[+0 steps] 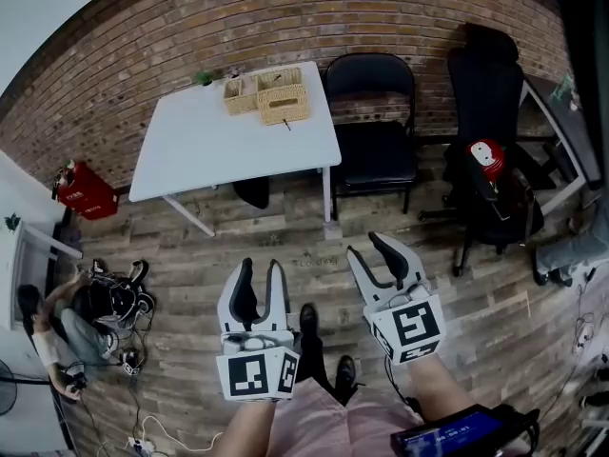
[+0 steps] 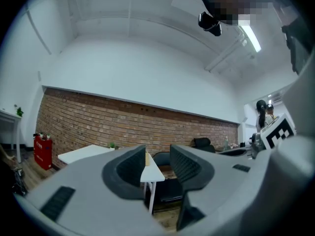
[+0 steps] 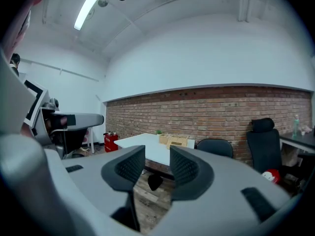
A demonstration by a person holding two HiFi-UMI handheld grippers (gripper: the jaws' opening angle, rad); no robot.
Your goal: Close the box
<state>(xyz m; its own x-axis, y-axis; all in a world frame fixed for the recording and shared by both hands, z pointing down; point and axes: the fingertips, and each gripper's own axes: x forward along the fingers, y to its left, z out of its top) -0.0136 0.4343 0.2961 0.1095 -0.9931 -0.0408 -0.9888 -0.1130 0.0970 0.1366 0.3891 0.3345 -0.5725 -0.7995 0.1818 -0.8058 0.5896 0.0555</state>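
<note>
A woven wicker box (image 1: 284, 106) stands at the far edge of a white table (image 1: 209, 146), with a second wicker basket (image 1: 245, 91) touching its left side. From here I cannot tell how its lid stands. Both grippers hover over the wooden floor, well short of the table. My left gripper (image 1: 261, 269) is open with nothing between its jaws, and my right gripper (image 1: 369, 248) is open and empty too. In the right gripper view the box (image 3: 173, 141) shows beyond the open gripper (image 3: 157, 156). The left gripper (image 2: 157, 156) points at the table's right corner (image 2: 151, 172).
A black folding chair (image 1: 373, 122) stands right of the table, and a black office chair (image 1: 495, 112) with a red and white object (image 1: 487, 157) farther right. A red case (image 1: 84, 190) sits by the left wall. A person (image 1: 76, 322) sits on the floor among cables.
</note>
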